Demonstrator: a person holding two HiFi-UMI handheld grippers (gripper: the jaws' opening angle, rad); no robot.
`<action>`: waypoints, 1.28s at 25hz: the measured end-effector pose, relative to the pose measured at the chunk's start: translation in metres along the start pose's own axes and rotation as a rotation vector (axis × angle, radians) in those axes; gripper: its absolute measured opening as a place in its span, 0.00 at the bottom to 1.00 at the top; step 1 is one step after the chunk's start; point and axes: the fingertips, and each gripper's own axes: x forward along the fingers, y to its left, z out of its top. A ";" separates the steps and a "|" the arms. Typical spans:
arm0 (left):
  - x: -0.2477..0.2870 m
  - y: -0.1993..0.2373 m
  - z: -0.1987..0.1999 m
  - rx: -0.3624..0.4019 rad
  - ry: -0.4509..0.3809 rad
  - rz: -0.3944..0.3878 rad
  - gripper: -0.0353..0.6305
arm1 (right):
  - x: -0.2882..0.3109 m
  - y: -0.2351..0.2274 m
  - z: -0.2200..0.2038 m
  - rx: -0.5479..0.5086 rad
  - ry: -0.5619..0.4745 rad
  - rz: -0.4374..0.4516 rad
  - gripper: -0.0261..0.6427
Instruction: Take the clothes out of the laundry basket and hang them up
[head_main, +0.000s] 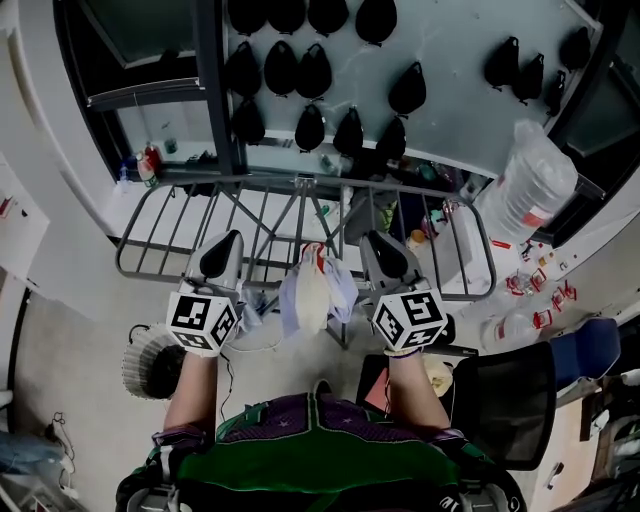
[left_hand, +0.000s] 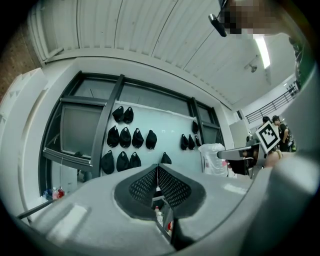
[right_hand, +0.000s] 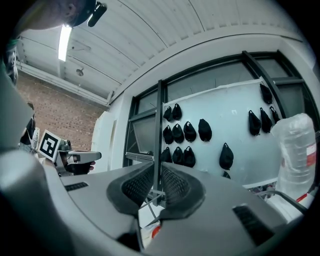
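Clothing (head_main: 314, 292), a pale bundle, hangs over the middle of the grey drying rack (head_main: 260, 181), between your two hands and touching neither. Your left hand-held gripper (head_main: 222, 252) has its jaws pressed together on nothing; your right hand-held gripper (head_main: 386, 250) holds its jaws a narrow slit apart, also empty. The round laundry basket (head_main: 136, 366) sits on the floor beside your left forearm.

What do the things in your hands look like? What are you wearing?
The left tool and right tool are grey with rounded black tips. Their pads are black, mesh-dotted. Each carries a white cube with black square markers. The top is green and purple, short-sleeved.
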 end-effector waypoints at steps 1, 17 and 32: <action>-0.001 0.000 -0.001 -0.001 -0.001 0.001 0.08 | -0.001 0.000 0.000 -0.001 -0.002 -0.002 0.10; 0.000 -0.002 -0.009 -0.008 0.012 0.000 0.08 | -0.001 -0.003 0.008 0.007 -0.045 -0.003 0.04; -0.004 0.008 -0.013 -0.006 0.018 0.020 0.08 | 0.012 0.001 0.005 0.004 -0.051 -0.004 0.04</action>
